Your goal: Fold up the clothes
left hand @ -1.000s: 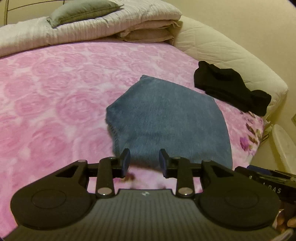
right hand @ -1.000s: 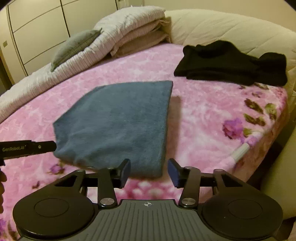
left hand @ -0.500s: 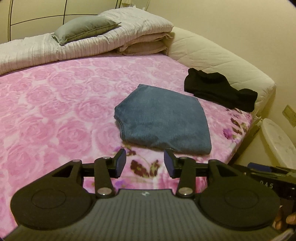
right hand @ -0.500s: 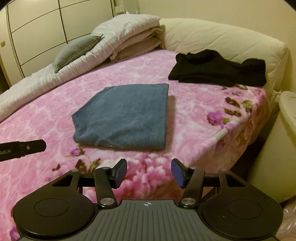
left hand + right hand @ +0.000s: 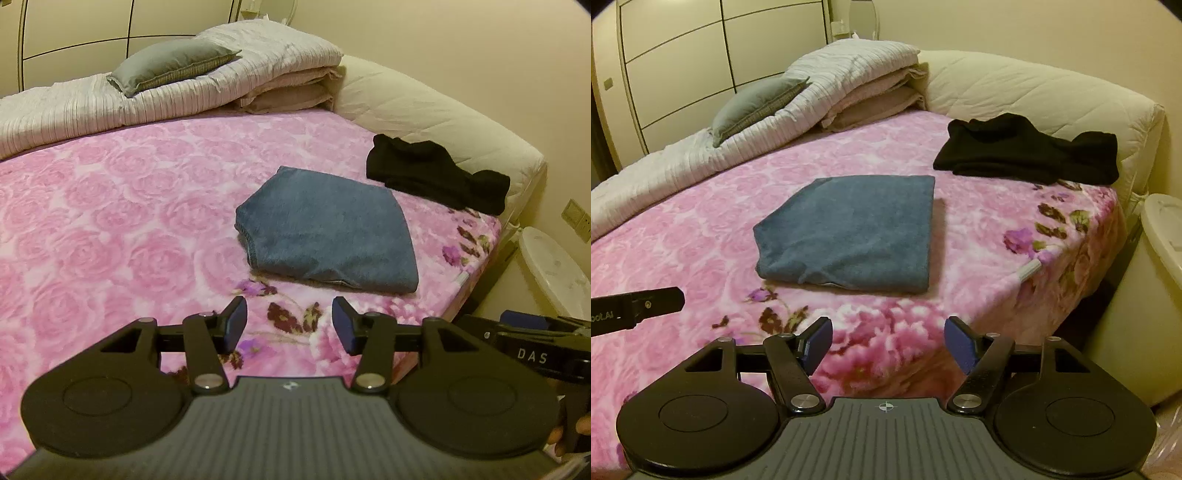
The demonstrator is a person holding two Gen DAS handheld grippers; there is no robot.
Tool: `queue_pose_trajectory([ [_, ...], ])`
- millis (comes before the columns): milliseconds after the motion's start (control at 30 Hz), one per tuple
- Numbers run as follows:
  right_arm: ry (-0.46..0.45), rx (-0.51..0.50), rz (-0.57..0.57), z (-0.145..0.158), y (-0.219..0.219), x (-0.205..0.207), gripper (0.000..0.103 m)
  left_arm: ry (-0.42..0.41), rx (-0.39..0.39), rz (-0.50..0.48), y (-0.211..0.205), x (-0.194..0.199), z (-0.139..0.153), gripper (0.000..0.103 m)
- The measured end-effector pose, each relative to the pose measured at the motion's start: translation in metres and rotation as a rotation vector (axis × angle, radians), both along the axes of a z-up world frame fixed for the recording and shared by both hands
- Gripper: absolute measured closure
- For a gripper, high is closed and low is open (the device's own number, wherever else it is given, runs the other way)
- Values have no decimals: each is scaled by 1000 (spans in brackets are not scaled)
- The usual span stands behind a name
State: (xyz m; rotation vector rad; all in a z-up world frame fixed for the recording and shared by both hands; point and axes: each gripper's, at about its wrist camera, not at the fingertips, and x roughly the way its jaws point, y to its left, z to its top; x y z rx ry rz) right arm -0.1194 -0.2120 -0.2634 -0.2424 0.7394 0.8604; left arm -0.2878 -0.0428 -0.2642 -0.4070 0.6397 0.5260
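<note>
Right wrist: plush, squarish folded blue garment.

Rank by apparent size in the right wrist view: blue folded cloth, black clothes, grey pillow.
1. blue folded cloth
2. black clothes
3. grey pillow
The pillow lies farthest away, so its true size is unsure.

The white bin is cut off by the right edge in both views; its contents are hidden. The left gripper enters the right wrist view only partly, its lettering clipped. The wall socket is too small to read
</note>
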Motion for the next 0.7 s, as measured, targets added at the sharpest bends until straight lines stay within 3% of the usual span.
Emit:
queue_pose_trajectory([
  [700,73,-113,-17,-48,38,56,31,129,-98,-21,40,65,-57,52],
])
